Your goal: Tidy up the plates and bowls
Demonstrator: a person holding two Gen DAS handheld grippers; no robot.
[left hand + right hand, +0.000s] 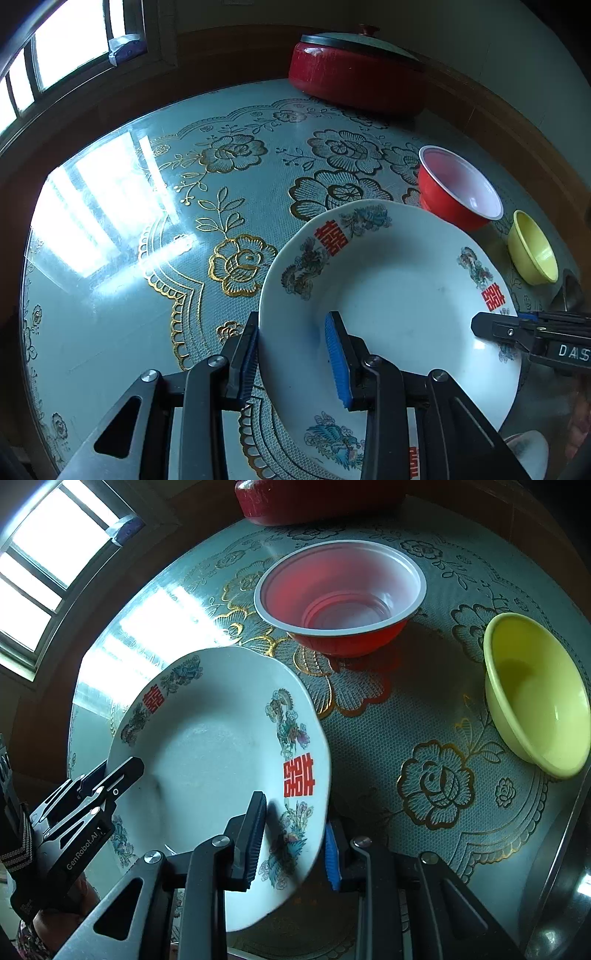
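Two grippers hold one white plate [388,295] at the same time. Your left gripper [291,354] pinches the plate's rim at the lower middle of the left view, one finger under and one on top. Your right gripper [295,842] pinches the other side of the rim, low in the right view. Both sets of fingers are clamped on the plate.

I think the plate is hard, smooth and easy to break. It looks slippery, so hold it by the rim and keep it flat. It looks lifted and tipped a little above the table [110,295].

Behind the plate, the red bowl [340,598] sits at the top middle of the right view. The yellow bowl [535,694] sits at the right edge, well apart from the red one. A big red pot [354,74] stands far back at the top.

You have open room on the left side of the table, where the window light shines.
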